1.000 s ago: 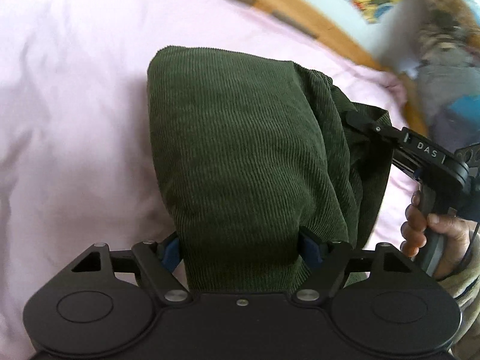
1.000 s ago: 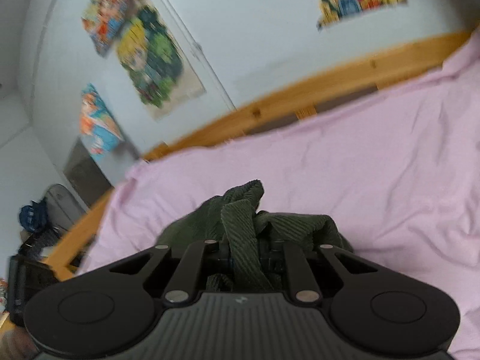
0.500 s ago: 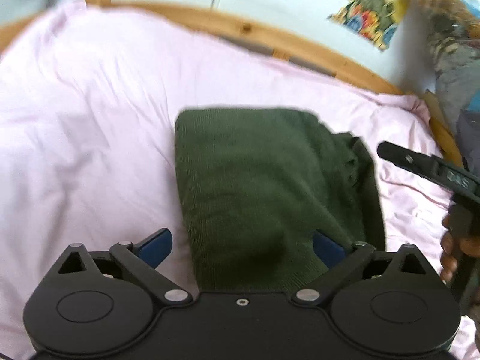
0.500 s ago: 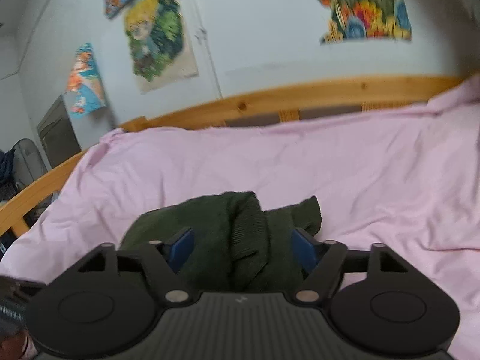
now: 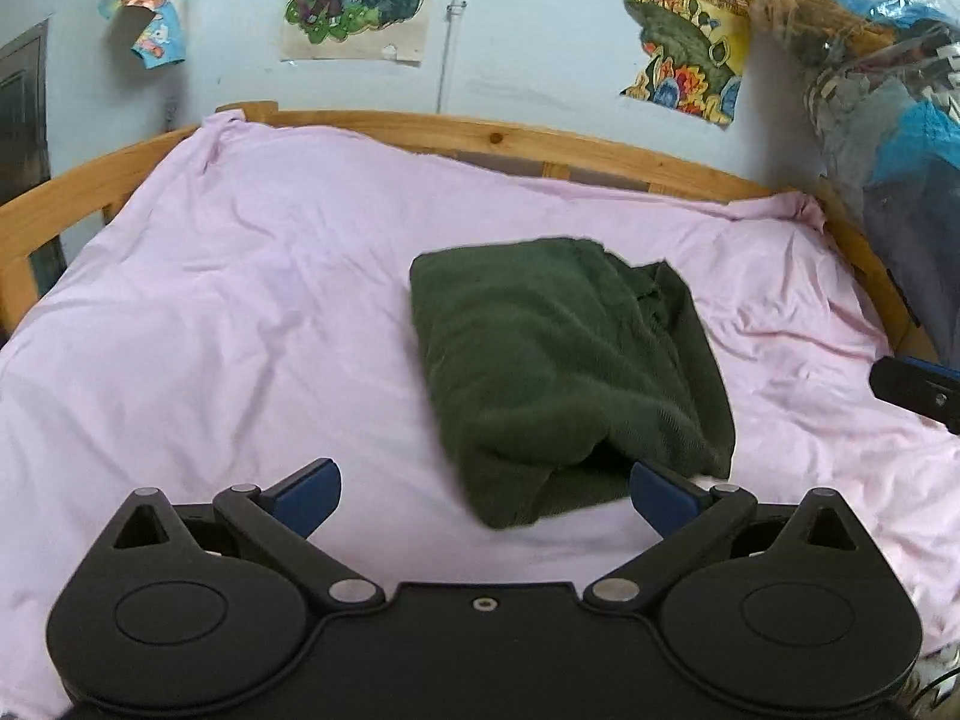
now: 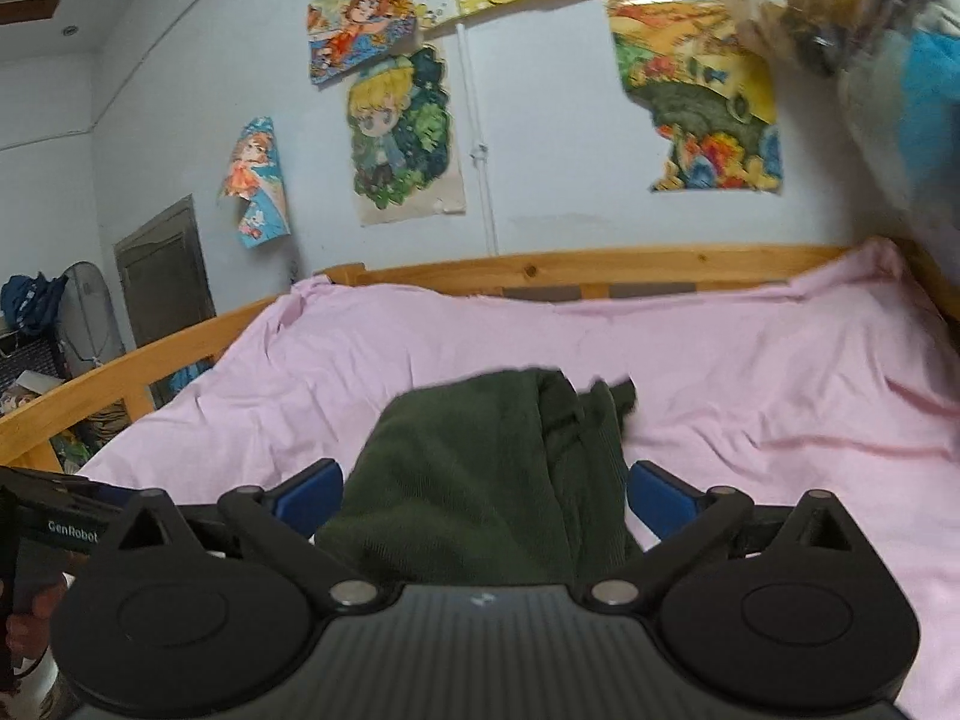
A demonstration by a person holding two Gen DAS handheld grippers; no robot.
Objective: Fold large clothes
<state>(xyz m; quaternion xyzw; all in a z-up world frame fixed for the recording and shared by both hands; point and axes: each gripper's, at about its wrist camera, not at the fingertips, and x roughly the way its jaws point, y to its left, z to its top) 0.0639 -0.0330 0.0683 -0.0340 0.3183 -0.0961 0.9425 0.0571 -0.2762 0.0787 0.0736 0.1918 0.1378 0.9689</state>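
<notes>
A folded dark green corduroy garment [image 5: 564, 372] lies on a pink bedsheet [image 5: 240, 324], right of the bed's middle, inside a wooden bed frame [image 5: 600, 150].

From the left wrist camera we look down on the whole bundle: a smooth rounded fold on its left, looser layered edges on its right. Our left gripper [image 5: 483, 489] hangs above the sheet with its blue-padded fingers [image 5: 306, 489] spread wide, holding nothing; the near end of the garment sits between them. At the right edge, a dark tip of our right gripper [image 5: 912, 387] pokes into view.

The right wrist camera sits lower and closer. Here the garment [image 6: 480, 480] fills the space between the fingers of the right gripper [image 6: 485, 495], also spread wide and not pinching the cloth. Only this view shows a door [image 6: 165, 276] at the left and the left gripper's body [image 6: 54, 522] in the lower left corner. Both views show cartoon posters [image 6: 402, 138] on the pale blue wall.

A second ago both grippers were closed on the cloth. Half a second ago they had opened, and since then both have drawn back, so more bed and wall show.
</notes>
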